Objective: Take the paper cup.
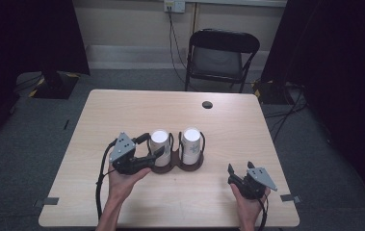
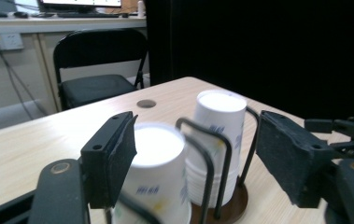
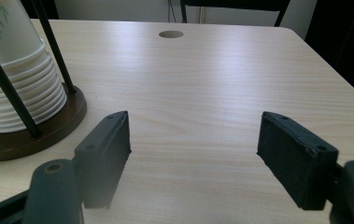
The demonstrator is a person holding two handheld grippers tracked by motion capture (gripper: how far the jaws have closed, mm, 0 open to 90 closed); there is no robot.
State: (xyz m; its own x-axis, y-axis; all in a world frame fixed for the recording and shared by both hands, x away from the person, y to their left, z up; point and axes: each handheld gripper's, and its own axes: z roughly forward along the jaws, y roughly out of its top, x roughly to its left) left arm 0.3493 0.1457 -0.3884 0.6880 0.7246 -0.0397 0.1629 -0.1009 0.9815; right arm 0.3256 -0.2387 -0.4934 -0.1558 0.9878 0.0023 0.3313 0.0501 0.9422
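cup holder [image 1: 177,166]: dark brown double base with two round wells and thin black wire uprights, standing near the middle of the table [image 1: 122,110], toward the person's edge.

left stack of paper cups [image 1: 160,147]: white, upside down, small blue-green leaf print on the side; sits in the holder's left well. in the left gripper view one pad lies against its side and the other pad stands well off beyond the holder's wires.

right stack of paper cups [image 1: 191,144]: same make, many rims nested at the bottom, in the holder's right well.

left gripper [image 1: 157,153]: black, grey plate on top, just left of the holder, its jaws reaching in at the left stack; jaws apart, not pressing from both sides.

right gripper [image 1: 238,168]: black, grey plate, resting on the table well to the right of the holder; jaws wide apart, bare table between them.

table: pale wood grain, rounded corners, round cable hole [image 1: 207,104] behind the holder.

room: black folding chair [image 1: 221,55] beyond the holder, grey floor, dark curtains at both sides.
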